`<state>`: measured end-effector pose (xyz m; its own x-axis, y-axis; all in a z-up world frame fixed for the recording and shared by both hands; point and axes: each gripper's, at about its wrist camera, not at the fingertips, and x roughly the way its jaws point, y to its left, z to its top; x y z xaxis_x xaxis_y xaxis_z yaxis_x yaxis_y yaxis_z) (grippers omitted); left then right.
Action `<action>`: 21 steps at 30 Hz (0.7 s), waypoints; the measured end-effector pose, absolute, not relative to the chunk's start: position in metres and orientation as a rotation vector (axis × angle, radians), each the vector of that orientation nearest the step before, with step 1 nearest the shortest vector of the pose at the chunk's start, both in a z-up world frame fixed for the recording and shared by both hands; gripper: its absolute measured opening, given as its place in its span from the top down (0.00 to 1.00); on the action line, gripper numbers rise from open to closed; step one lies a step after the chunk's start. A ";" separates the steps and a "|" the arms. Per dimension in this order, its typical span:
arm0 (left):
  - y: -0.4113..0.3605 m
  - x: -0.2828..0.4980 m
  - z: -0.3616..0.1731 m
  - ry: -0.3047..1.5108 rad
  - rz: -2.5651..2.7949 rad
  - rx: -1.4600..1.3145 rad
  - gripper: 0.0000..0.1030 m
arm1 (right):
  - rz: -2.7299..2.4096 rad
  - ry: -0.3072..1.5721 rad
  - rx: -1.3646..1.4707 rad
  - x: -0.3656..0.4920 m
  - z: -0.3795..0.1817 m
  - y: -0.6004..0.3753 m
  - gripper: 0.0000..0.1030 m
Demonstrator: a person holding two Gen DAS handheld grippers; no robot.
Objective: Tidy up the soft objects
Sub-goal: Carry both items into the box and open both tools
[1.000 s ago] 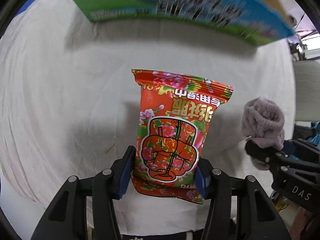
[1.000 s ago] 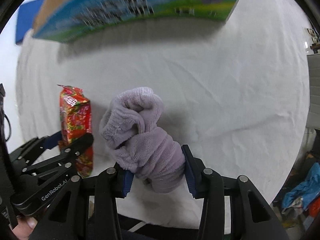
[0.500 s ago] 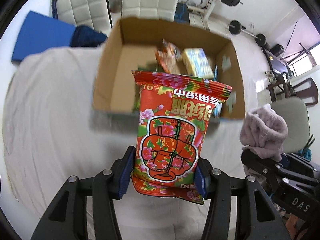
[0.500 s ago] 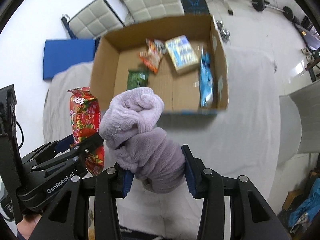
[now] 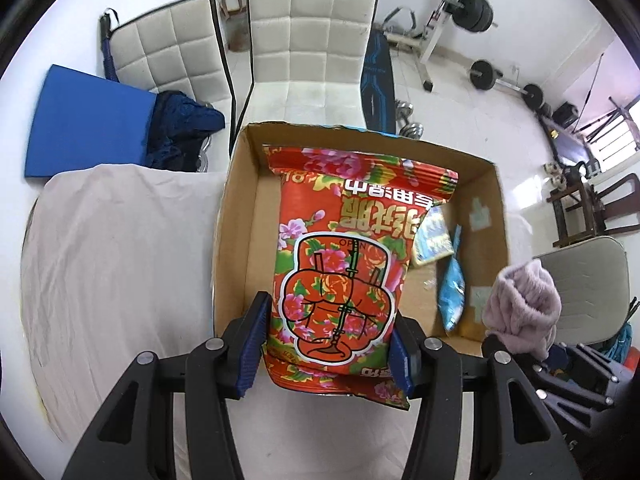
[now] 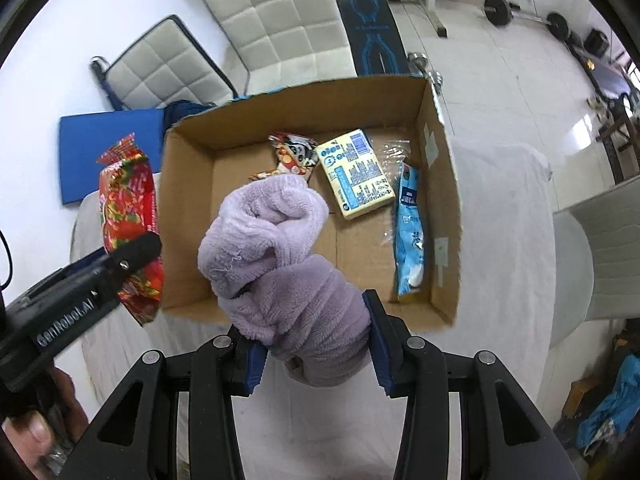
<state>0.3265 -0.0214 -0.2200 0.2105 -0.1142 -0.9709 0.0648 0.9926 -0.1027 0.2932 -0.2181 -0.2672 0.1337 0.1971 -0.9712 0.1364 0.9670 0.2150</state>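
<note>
My left gripper (image 5: 326,344) is shut on a red floral snack bag (image 5: 344,264) and holds it above the near left part of the open cardboard box (image 5: 236,216). My right gripper (image 6: 316,348) is shut on a rolled lilac fleece cloth (image 6: 280,256), held over the box's near wall (image 6: 188,288). The cloth also shows at the right in the left wrist view (image 5: 524,304). The snack bag shows at the left in the right wrist view (image 6: 128,216). Inside the box lie a yellow pack (image 6: 354,172), a blue packet (image 6: 408,224) and a small red snack (image 6: 292,156).
The box stands on a table under a white cloth (image 5: 112,256). Behind it are two white padded chairs (image 5: 308,48), a blue mat (image 5: 84,120) and gym weights (image 5: 472,8). A grey chair (image 6: 600,240) stands at the right.
Both grippers have risen with their loads and tilted down. The view went from the box's outer side to looking into the box from above.
</note>
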 end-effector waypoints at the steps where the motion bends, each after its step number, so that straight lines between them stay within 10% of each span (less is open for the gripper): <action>1: -0.020 0.336 -0.222 1.365 -0.121 -0.044 0.52 | 0.036 1.457 0.278 0.300 -0.276 -0.218 0.56; 21: -0.027 0.430 -0.342 1.612 -0.073 0.085 0.55 | -0.067 1.690 0.288 0.356 -0.421 -0.211 0.42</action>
<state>0.4303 -0.0267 -0.3424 -0.0418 0.0094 -0.9991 0.0998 0.9950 0.0052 0.3562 -0.2110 -0.4207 -0.1125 0.1503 -0.9822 0.2278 0.9661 0.1217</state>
